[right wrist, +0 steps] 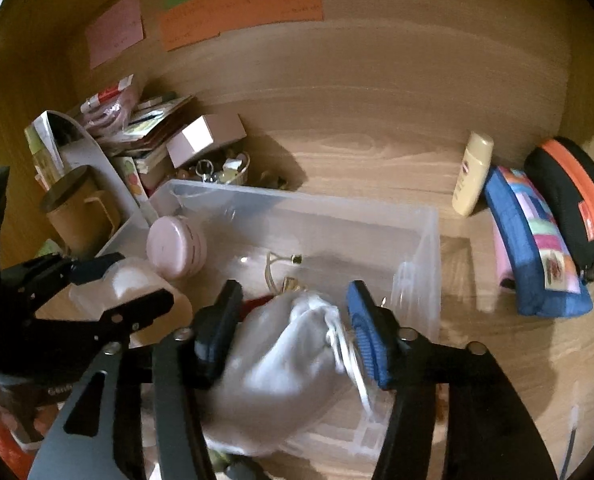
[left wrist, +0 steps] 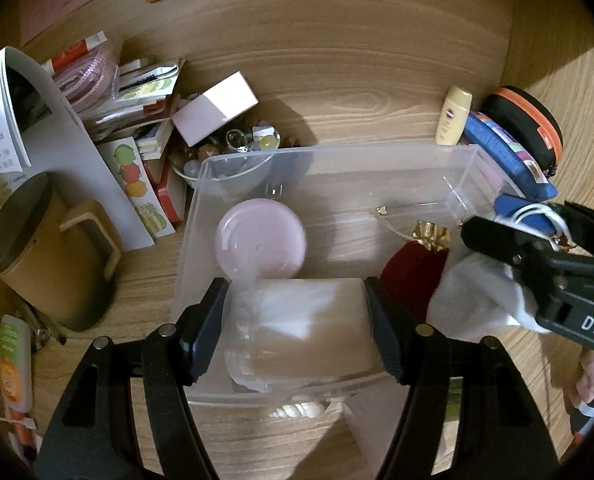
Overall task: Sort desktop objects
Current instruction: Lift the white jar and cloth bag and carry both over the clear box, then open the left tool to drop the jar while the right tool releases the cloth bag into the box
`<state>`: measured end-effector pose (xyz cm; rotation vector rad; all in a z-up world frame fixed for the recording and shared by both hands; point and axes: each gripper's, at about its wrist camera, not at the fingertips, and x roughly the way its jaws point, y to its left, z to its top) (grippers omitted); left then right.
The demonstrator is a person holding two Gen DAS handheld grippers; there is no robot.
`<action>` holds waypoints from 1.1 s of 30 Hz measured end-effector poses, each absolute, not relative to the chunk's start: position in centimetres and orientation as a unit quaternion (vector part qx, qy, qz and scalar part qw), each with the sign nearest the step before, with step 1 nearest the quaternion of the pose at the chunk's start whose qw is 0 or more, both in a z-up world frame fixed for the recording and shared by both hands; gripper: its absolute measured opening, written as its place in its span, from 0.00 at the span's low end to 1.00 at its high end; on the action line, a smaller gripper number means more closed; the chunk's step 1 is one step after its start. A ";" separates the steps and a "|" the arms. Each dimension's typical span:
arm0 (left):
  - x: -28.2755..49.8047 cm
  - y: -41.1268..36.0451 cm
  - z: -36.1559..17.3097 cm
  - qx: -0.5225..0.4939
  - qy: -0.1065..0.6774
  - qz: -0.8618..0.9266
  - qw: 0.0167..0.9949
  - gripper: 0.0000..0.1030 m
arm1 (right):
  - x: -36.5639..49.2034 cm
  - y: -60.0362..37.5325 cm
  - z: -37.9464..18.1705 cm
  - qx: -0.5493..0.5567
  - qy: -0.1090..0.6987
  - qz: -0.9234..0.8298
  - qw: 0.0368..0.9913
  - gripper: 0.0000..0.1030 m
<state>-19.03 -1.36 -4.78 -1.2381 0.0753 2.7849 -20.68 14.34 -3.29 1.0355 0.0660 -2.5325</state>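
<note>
- Left gripper [left wrist: 297, 320]: clamped on a translucent plastic jar [left wrist: 301, 328] lying on its side, long axis spanning the jaws, inside the clear plastic bin [left wrist: 377, 152].
- Right gripper [right wrist: 293, 336]: jaws parted, white drawstring pouch [right wrist: 285, 360] loose between them, over the bin on the wooden counter [right wrist: 377, 140].

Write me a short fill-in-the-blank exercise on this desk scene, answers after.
1. The left tongs are clamped on a translucent plastic ____.
2. The round pink case lies inside the clear plastic ____.
3. Between the right tongs sits a ____ drawstring pouch.
4. The pale yellow lotion bottle stands beside a ____ patchwork zip pouch.

Answers: jar; bin; white; blue
</note>
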 end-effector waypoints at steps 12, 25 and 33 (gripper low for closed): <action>-17.4 -1.1 -3.5 -0.387 0.038 0.920 0.046 0.66 | -19.0 16.5 -2.6 0.417 -0.005 -0.882 0.221 0.64; -16.2 -2.3 -2.8 -0.385 0.015 0.922 0.037 0.67 | -16.2 19.3 -0.5 0.400 -0.041 -0.887 0.227 0.71; -14.6 -2.9 -1.5 -0.366 0.010 0.930 0.030 0.71 | -14.7 20.6 0.9 0.364 -0.030 -0.910 0.197 0.79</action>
